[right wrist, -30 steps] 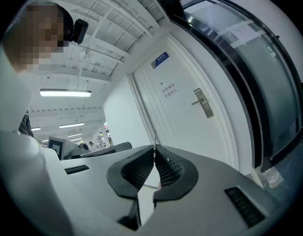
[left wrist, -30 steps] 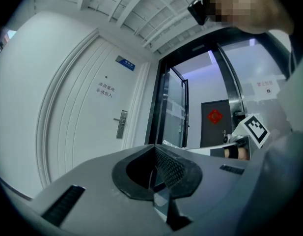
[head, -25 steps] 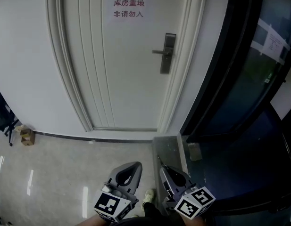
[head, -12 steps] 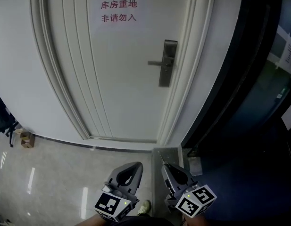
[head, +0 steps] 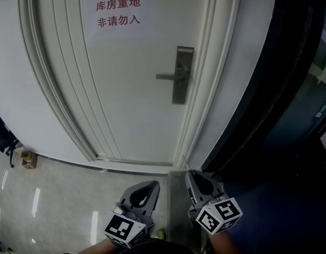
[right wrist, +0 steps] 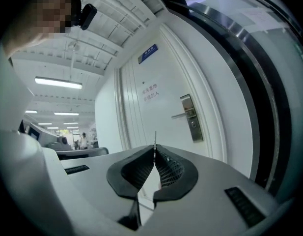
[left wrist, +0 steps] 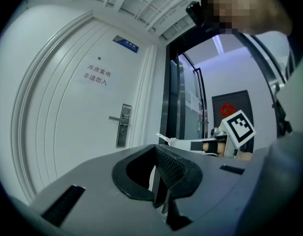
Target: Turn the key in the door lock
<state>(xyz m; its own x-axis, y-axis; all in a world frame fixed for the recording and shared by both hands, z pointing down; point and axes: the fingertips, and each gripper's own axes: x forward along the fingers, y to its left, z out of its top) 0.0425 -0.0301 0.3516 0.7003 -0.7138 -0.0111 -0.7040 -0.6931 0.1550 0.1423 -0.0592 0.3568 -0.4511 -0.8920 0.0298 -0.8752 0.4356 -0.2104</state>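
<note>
Door: the white door (head: 131, 89) stands shut in front of you, with a sign (head: 119, 12) in red characters near its top.
Lock: the steel lock (head: 182, 75) sits at the door's right edge. Its handle (head: 165, 76) lies level and points left.
Left gripper: your left gripper (head: 154, 184) has its jaws closed together with nothing between them. It hangs low over the floor (head: 57, 194), tips toward the door.
Right gripper: your right gripper (head: 191, 173), just beside the left one, is clamped on the key (head: 185, 162).
Key: its thin blade sticks out past the jaw tips, edge-on, toward the door. It is well apart from the lock and lower than it.
Beside the door: dark glass (head: 310, 94) runs along the right.
</note>
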